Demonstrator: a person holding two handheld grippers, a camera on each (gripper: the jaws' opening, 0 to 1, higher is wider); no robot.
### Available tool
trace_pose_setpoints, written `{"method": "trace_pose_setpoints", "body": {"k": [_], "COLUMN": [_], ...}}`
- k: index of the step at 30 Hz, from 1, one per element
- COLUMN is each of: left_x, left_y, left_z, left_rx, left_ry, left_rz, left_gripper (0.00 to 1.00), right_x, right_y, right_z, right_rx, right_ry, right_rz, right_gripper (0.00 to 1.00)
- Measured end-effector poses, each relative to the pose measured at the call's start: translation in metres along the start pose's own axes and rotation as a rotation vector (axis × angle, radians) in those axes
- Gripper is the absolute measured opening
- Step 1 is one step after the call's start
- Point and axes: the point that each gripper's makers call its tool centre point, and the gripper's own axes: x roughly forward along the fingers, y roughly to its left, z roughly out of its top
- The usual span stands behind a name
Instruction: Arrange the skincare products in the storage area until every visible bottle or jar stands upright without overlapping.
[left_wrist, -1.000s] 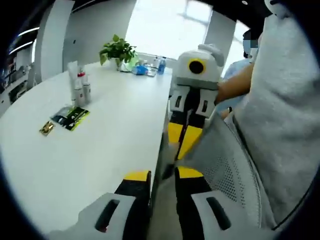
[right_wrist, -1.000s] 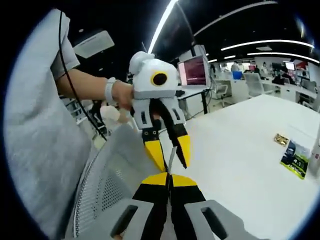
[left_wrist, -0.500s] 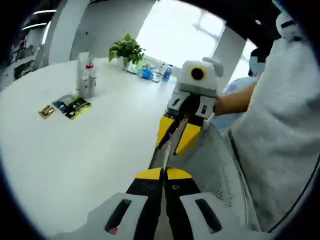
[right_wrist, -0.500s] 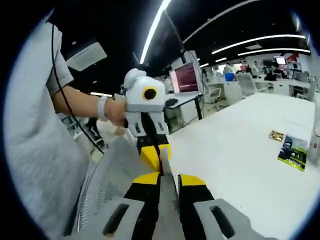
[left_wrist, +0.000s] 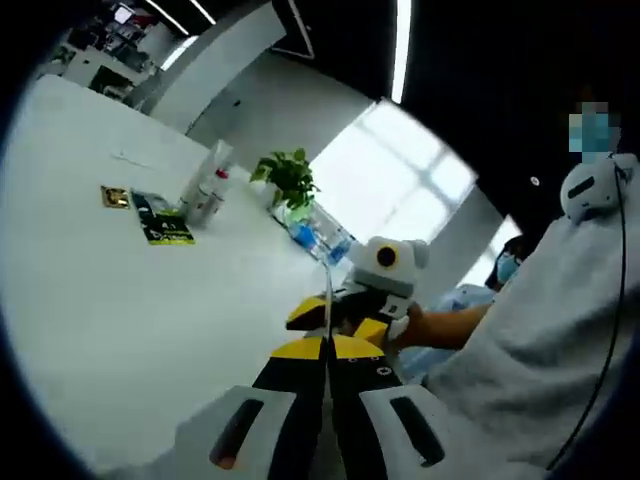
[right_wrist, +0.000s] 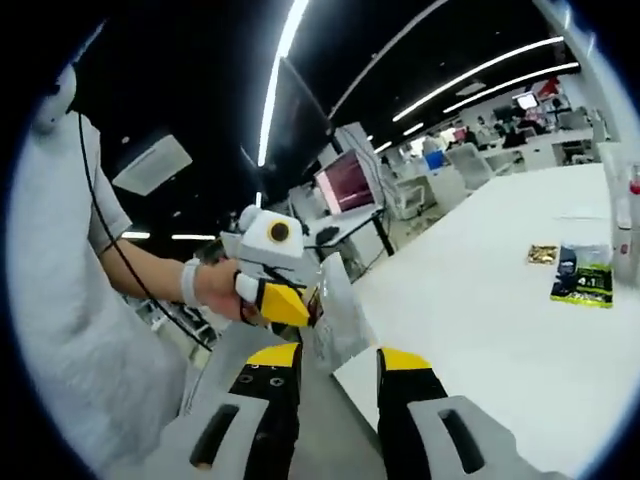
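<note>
White and broad, the surface (left_wrist: 110, 290) is stretching out ahead of both claws in an open office. The left claw (left_wrist: 327, 347) is sitting clenched, its yellow tips pressed together, and the right claw (right_wrist: 340, 358) is sitting released, its tips parted with a gap between them. Neither is holding a product.

The skincare bottles (left_wrist: 207, 190) are standing in a small cluster far ahead of the left claw, well apart from it, beside a potted plant (left_wrist: 288, 180). A dark green sachet (left_wrist: 160, 217) and a small gold packet (left_wrist: 113, 196) are lying flat near them.

Judging from this, the step in hand is the approach. Doing it well is likely meaning bringing both claws forward over the surface, opening the left one early, and coming at the sachet low, clear of the standing bottles.

The left gripper view is showing the plant, some blue-capped water bottles (left_wrist: 318, 236) and a bright window. The right gripper view is showing the sachet (right_wrist: 583, 281) and packet (right_wrist: 543, 254) from the opposite side, plus a monitor (right_wrist: 342, 183) and distant desks.
</note>
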Motion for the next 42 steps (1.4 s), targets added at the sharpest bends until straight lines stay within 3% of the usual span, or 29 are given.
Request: {"method": "trace_pose_setpoints", "body": {"k": [6, 9, 16, 28, 37, 42], "left_x": [0.004, 0.005, 0.006, 0.007, 0.008, 0.008], "left_y": [-0.004, -0.003, -0.002, 0.004, -0.003, -0.007], "left_z": [-0.004, -0.005, -0.013, -0.019, -0.016, -0.009], "left_rx": [-0.071, -0.119, -0.128, -0.115, -0.115, -0.133], "left_ry": [-0.041, -0.064, -0.043, -0.009, -0.02, -0.054], "left_rz": [-0.022, -0.023, -0.011, 0.016, -0.019, -0.051], "left_gripper": [0.0, 0.0, 0.0, 0.0, 0.03, 0.02], "right_x": [-0.008, -0.007, -0.006, -0.005, -0.007, -0.004], "right_y": [0.002, 0.002, 0.005, 0.002, 0.013, 0.023], "right_z": [0.012, 0.012, 0.011, 0.005, 0.007, -0.001], "right_rx": [0.054, 0.063, 0.067, 0.049, 0.117, 0.114], "right_ry": [-0.063, -0.065, -0.059, -0.024, -0.032, 0.015], "right_rz": [0.029, 0.025, 0.04, 0.014, 0.087, 0.124], "right_gripper": [0.1, 0.08, 0.0, 0.0, 0.0, 0.0]}}
